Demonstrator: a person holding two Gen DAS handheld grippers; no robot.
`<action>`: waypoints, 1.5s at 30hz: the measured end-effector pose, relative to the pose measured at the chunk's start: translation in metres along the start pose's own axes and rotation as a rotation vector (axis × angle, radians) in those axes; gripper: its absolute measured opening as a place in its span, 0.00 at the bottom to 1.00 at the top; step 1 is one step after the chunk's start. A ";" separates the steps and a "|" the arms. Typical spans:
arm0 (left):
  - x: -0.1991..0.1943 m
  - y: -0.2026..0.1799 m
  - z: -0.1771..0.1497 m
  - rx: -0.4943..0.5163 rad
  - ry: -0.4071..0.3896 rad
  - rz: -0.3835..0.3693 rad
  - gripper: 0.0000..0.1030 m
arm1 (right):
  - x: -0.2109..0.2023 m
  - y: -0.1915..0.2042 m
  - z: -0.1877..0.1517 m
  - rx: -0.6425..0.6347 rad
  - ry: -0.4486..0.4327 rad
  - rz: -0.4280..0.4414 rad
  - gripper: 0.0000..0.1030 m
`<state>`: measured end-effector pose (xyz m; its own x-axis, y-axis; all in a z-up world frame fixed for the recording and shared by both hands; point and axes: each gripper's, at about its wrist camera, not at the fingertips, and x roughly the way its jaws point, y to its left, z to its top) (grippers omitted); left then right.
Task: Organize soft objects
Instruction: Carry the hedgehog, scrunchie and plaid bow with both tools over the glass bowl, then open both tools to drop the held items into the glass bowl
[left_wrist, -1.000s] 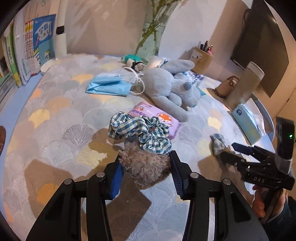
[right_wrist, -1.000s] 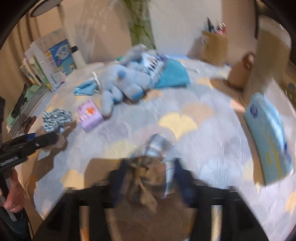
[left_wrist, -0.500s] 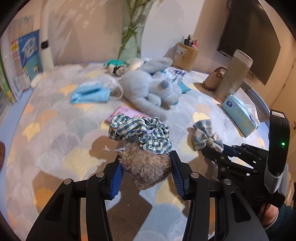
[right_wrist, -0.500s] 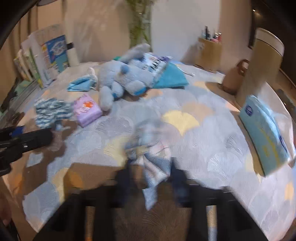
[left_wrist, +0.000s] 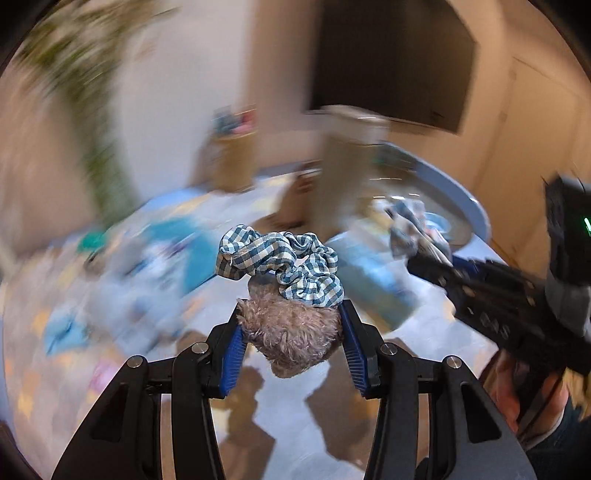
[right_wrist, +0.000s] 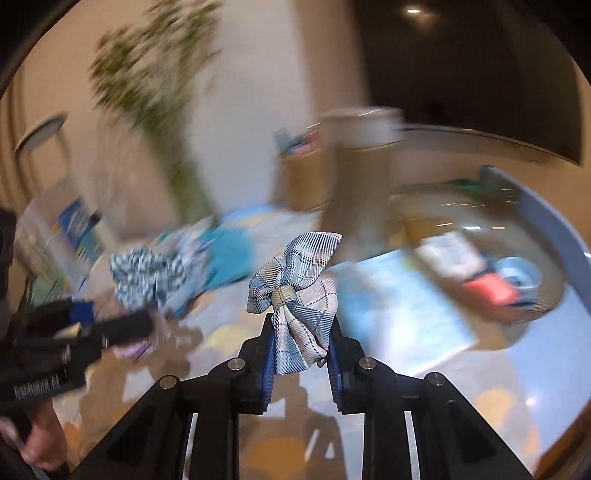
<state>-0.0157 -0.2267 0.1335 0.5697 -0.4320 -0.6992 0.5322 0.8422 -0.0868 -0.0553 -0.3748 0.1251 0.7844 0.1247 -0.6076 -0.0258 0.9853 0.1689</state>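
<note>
Left tongs (left_wrist: 291, 332) pinch a fuzzy tan scrunchie (left_wrist: 291, 328), gingham scrunchie (left_wrist: 280, 264) atop; right tongs (right_wrist: 301, 339) pinch a plaid bow (right_wrist: 299, 295).

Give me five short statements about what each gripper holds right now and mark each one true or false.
1. The left gripper is shut on a fuzzy brown scrunchie. True.
2. A checked scrunchie sits against the fuzzy one. True.
3. The right gripper has open jaws with nothing between them. False: it is shut on a plaid bow.
4. The plaid bow is solid red. False: it is a pale blue and white plaid.
5. Both held items are lifted off the table. True.
</note>
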 end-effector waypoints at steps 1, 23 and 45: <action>0.004 -0.013 0.008 0.024 -0.001 -0.019 0.43 | -0.005 -0.015 0.004 0.028 -0.008 -0.018 0.23; 0.153 -0.160 0.121 0.244 0.080 -0.115 0.52 | 0.038 -0.221 0.091 0.300 0.136 -0.101 0.29; -0.020 -0.091 0.065 0.156 -0.126 -0.072 0.71 | -0.022 -0.148 0.065 0.252 0.100 -0.005 0.69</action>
<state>-0.0347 -0.3156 0.2019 0.5953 -0.5345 -0.6000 0.6593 0.7517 -0.0154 -0.0285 -0.5311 0.1636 0.7190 0.1429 -0.6801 0.1426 0.9275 0.3456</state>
